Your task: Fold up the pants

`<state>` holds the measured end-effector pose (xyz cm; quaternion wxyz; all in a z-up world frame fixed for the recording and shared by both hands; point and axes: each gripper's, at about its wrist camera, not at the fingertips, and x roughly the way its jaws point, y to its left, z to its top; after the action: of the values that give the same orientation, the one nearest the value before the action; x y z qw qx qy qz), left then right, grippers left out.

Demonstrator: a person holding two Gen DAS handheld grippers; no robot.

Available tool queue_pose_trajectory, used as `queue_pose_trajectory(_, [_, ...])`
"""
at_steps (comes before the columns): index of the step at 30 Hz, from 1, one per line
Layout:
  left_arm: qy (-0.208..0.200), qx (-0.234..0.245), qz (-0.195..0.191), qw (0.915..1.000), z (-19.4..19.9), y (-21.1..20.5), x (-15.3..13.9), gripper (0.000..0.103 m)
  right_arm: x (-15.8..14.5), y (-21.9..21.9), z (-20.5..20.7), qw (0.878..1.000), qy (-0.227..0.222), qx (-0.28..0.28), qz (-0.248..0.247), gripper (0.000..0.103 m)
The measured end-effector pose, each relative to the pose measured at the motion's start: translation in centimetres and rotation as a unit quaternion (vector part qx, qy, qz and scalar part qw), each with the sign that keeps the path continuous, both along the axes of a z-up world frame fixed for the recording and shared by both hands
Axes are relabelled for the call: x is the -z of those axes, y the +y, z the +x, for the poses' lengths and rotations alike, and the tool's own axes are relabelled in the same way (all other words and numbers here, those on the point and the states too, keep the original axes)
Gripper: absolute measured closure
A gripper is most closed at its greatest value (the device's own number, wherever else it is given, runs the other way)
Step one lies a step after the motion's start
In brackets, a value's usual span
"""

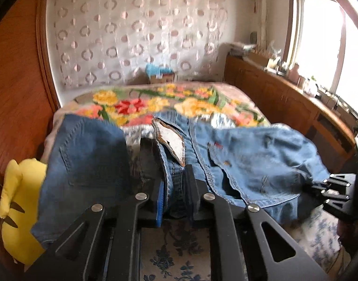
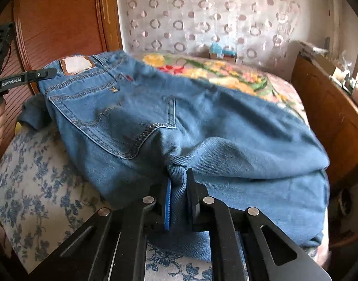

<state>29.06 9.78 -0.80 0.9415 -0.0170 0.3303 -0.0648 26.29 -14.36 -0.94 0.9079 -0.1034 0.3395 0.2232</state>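
Blue denim pants with a brown-edged white waist patch lie bunched over the bed. My left gripper is shut on the pants' waistband beside the patch; it also shows at the left edge of the right wrist view. My right gripper is shut on a pinch of denim at the crotch seam; it shows at the right edge of the left wrist view. The pants hang lifted between both grippers, folded over themselves.
A white sheet with blue flowers covers the near bed, a bright floral blanket the far part. A yellow plush toy lies at the left. A wooden headboard stands left, a wooden sideboard right.
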Motion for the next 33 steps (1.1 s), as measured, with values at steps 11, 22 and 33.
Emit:
queue_pose_trajectory(11, [-0.052,-0.008,-0.024,0.9983,-4.9,1.7,-4.6,0.088,-3.3,-1.3,-4.3,0.999,-0.04,-0.015,0.032,0.093])
queue_pose_trajectory(22, [-0.073,-0.06,-0.04,0.9947,-12.0,6.7,-5.3,0.088,-3.9,-1.5,-9.9,0.994,-0.065,-0.079,0.047,0.094])
queue_pose_trajectory(33, [0.007,-0.097,-0.03,0.9948,-17.6,9.7,1.3,0.087,0.3,-1.1,-11.9,0.988,0.0,-0.14,0.069,0.09])
